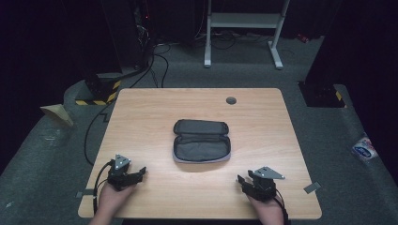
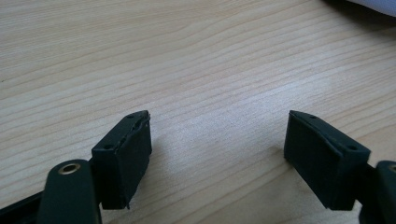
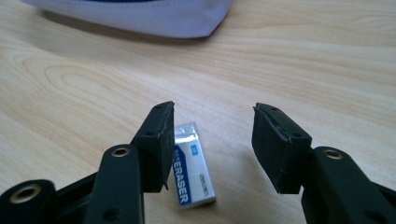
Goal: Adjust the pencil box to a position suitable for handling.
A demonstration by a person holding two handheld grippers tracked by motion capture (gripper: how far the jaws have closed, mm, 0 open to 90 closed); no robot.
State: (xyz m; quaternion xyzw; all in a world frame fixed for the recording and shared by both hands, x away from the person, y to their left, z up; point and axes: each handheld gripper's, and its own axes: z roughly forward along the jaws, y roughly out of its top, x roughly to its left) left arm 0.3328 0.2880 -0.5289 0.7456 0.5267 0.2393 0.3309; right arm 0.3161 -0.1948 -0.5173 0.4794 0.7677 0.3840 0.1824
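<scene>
An open grey zip pouch [image 1: 202, 140] lies at the middle of the wooden table [image 1: 155, 112], its dark inside facing up. My left gripper [image 1: 133, 176] rests near the front left edge, open, with bare wood between its jaws [image 2: 217, 140]. My right gripper [image 1: 244, 182] sits near the front right edge, also open [image 3: 212, 140]. A small white and blue eraser [image 3: 191, 170] in its wrapper lies flat on the table between the right jaws, close against the left pad [image 3: 159, 140]. The pouch's pale edge [image 3: 154, 16] shows ahead of the right gripper.
A round grey grommet [image 1: 231, 100] sits in the table's far side. Tape strips [image 1: 311, 187] mark the front corners. Beyond the table stand a white desk frame [image 1: 244, 28], cables and dark equipment on grey carpet.
</scene>
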